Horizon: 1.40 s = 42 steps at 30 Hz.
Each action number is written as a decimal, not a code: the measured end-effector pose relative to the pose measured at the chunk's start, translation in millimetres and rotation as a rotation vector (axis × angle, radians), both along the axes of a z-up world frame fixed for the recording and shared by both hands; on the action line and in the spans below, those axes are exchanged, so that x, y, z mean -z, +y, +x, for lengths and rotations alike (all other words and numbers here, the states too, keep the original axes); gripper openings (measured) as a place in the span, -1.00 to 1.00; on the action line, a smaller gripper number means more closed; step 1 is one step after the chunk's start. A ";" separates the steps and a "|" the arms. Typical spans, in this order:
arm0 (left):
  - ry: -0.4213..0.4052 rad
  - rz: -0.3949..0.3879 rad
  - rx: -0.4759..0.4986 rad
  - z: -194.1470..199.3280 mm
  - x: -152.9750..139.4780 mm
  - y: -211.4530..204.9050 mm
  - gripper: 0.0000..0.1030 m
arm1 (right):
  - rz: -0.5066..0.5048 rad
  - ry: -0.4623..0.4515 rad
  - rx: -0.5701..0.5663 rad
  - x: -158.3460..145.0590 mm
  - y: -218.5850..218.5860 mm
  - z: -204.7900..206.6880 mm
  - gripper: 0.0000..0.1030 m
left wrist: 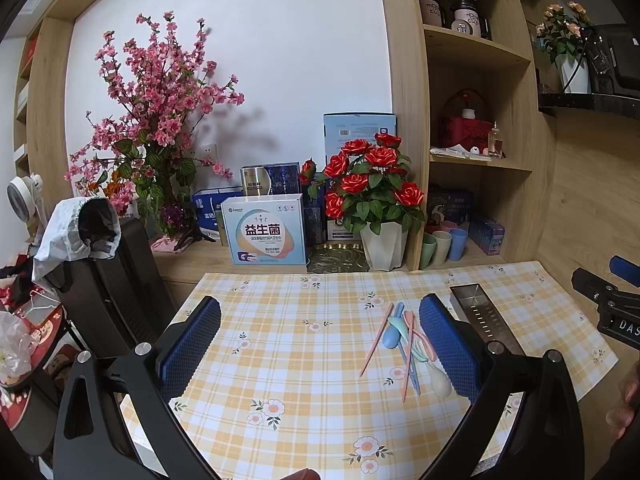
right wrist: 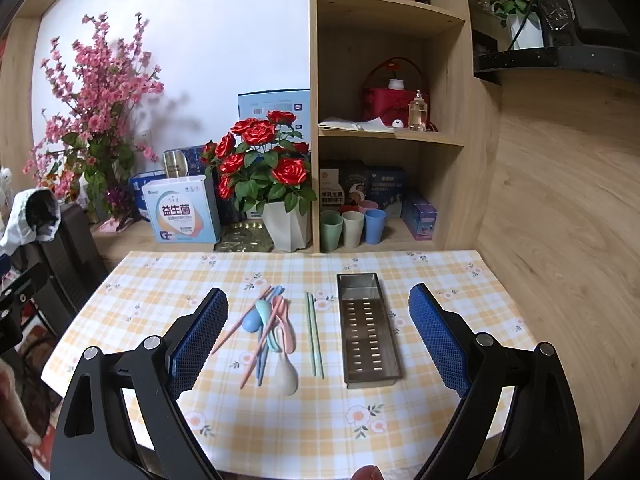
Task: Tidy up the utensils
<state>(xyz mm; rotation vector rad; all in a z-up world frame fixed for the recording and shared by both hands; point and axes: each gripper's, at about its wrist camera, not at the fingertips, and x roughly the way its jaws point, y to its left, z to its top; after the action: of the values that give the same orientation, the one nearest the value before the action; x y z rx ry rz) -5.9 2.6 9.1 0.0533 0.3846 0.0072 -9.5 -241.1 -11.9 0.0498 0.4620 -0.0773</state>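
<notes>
Right wrist: steel tray (right wrist: pixel 368 328) empty; utensil pile (right wrist: pixel 268 332) beside.

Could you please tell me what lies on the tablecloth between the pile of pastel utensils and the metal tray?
A pair of green chopsticks lies there, apart from both the utensil pile and the perforated metal tray; the right wrist view shows it.

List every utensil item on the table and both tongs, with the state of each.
left tongs: open, holding nothing
right tongs: open, holding nothing
metal tray: flat on the table, nothing in it
green chopsticks: paired, lying left of the tray, apart from it
pile of utensils: pastel spoons, forks and chopsticks, crossed over one another
white spoon: lying at the pile's near end
</notes>
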 end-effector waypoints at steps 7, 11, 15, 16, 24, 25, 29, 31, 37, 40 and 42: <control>-0.003 0.001 0.000 -1.3 -1.6 -0.4 0.89 | -0.001 -0.001 0.001 -0.1 0.4 0.1 0.73; -0.004 0.001 -0.001 -1.7 -2.0 -0.4 0.89 | -0.001 -0.003 0.001 -0.1 0.7 -0.7 0.73; -0.006 0.002 -0.001 -1.9 -2.4 -0.4 0.89 | -0.001 -0.007 0.005 -1.1 0.6 -1.3 0.73; -0.007 0.002 -0.002 -2.4 -3.7 -0.1 0.89 | 0.000 -0.007 0.006 -1.2 0.7 -1.4 0.73; -0.009 0.002 -0.002 -3.7 -5.0 0.7 0.89 | -0.001 -0.009 0.007 -1.5 0.5 -1.9 0.73; -0.009 0.002 -0.002 -3.6 -4.5 0.6 0.89 | 0.000 -0.009 0.008 -1.7 0.2 -1.8 0.73; -0.009 0.002 -0.001 -3.7 -4.9 0.8 0.89 | -0.001 -0.009 0.008 -2.0 -0.1 -1.5 0.73; -0.009 0.002 -0.002 -3.5 -4.3 0.6 0.89 | -0.001 -0.009 0.008 -1.7 -0.1 -1.6 0.73; -0.009 0.002 -0.002 -4.0 -4.2 0.9 0.89 | -0.001 -0.012 0.012 -2.5 -1.9 -1.6 0.73; -0.010 0.002 -0.001 -4.3 -4.7 1.1 0.89 | -0.001 -0.012 0.012 -2.2 -1.7 -1.8 0.73; -0.010 0.002 -0.001 -3.9 -4.1 1.1 0.89 | -0.001 -0.013 0.012 -2.5 -2.2 -1.8 0.73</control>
<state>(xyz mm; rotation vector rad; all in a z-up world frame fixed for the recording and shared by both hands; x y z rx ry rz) -9.8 3.7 13.2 0.0547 0.3745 0.0089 -11.2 -243.3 -9.3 0.0521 0.4485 -0.0884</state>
